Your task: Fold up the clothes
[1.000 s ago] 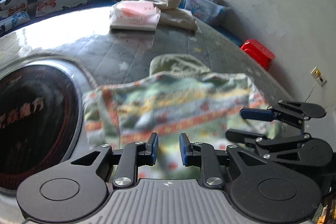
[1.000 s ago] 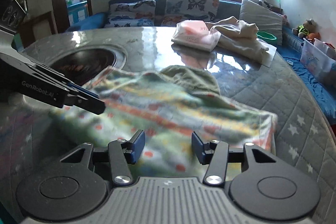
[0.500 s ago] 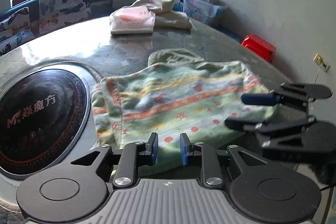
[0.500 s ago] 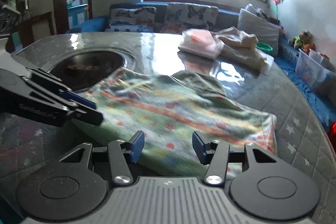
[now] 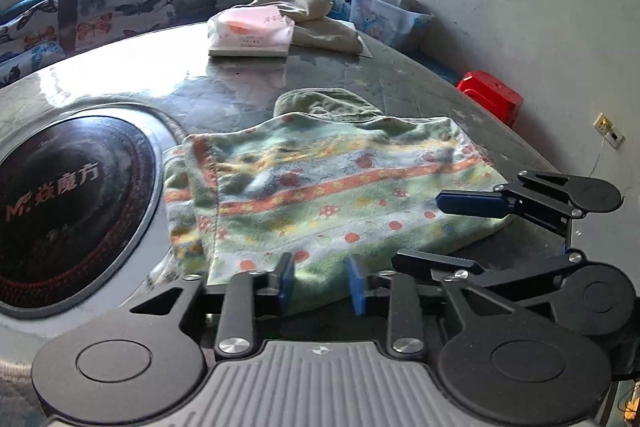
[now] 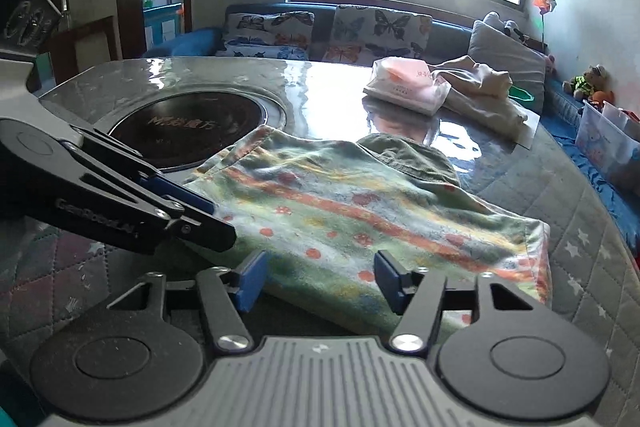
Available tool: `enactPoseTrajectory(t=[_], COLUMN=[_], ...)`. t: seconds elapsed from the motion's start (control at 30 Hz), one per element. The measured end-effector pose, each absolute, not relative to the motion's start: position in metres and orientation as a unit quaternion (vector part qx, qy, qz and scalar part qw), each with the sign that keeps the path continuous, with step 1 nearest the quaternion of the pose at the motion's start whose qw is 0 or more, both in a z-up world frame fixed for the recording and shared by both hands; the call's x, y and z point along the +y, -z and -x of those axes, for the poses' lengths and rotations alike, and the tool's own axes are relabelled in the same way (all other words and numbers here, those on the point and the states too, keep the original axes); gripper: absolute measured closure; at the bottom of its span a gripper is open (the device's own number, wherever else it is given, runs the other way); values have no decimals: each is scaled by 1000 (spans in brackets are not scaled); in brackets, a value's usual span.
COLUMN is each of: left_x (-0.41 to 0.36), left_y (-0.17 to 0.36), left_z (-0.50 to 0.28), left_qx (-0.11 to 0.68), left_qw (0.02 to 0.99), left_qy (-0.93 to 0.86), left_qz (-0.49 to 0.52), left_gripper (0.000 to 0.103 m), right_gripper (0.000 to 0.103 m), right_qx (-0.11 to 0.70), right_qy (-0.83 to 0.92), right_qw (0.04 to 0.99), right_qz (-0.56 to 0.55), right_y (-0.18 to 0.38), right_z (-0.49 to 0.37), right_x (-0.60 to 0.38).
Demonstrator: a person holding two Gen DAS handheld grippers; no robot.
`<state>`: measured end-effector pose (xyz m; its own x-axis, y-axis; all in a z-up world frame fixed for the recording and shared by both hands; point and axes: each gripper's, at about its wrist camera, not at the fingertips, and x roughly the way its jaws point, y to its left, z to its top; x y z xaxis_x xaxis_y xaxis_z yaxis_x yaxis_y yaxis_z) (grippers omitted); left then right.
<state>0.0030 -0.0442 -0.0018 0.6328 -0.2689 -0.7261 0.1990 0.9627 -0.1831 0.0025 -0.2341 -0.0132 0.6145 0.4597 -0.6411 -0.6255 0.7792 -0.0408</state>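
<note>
**Both hand-held grippers opening at the cloth's near edge**

Left hand-held gripper (image 5: 320, 277), left wrist view: jaws opening, narrow gap, nothing pinched; the cloth's (image 5: 320, 183) near edge lies just beyond, at 12 o'clock. Long axis runs 9 to 3. Right hand-held gripper (image 5: 452, 227) sits at 3 o'clock, over the cloth's right end. Burner (image 5: 68, 203) at 9.

Right wrist view: right hand-held gripper (image 6: 318, 279) opening wider, empty; cloth edge between the pads' line. Left hand-held gripper (image 6: 200, 215) at 10 o'clock. Packet (image 6: 406, 85) and beige garment (image 6: 480, 91) well apart on the worktop (image 6: 576, 195).
</note>
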Motion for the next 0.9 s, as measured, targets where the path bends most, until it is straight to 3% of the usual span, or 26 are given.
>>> enactPoseTrajectory(t=[0.07, 0.13, 0.23, 0.3, 0.43, 0.57, 0.9], left_x=[-42, -40, -38, -35, -28, -22, -11], left_y=[0, -2, -3, -3, -5, -5, -2], left_z=[2, 7, 15, 19, 29, 38, 58], left_qx=[407, 405, 404, 405, 404, 405, 407], left_qw=[904, 906, 908, 909, 910, 911, 912], left_qy=[123, 116, 104, 93, 80, 68, 44], left_qz=[43, 43, 40, 39, 39, 35, 41], left_gripper=[58, 52, 43, 32, 28, 20, 3], right_gripper=[35, 24, 20, 13, 5, 0, 0], right_qx=[317, 315, 312, 311, 314, 313, 325], right_qy=[-303, -300, -299, -298, -298, -291, -284], right_qw=[890, 892, 895, 896, 895, 897, 897], right_qz=[124, 121, 113, 112, 109, 111, 97], right_y=[13, 11, 10, 10, 12, 14, 20], right_z=[0, 3, 9, 12, 19, 25, 37], right_x=[-235, -234, -234, -233, -232, -231, -231])
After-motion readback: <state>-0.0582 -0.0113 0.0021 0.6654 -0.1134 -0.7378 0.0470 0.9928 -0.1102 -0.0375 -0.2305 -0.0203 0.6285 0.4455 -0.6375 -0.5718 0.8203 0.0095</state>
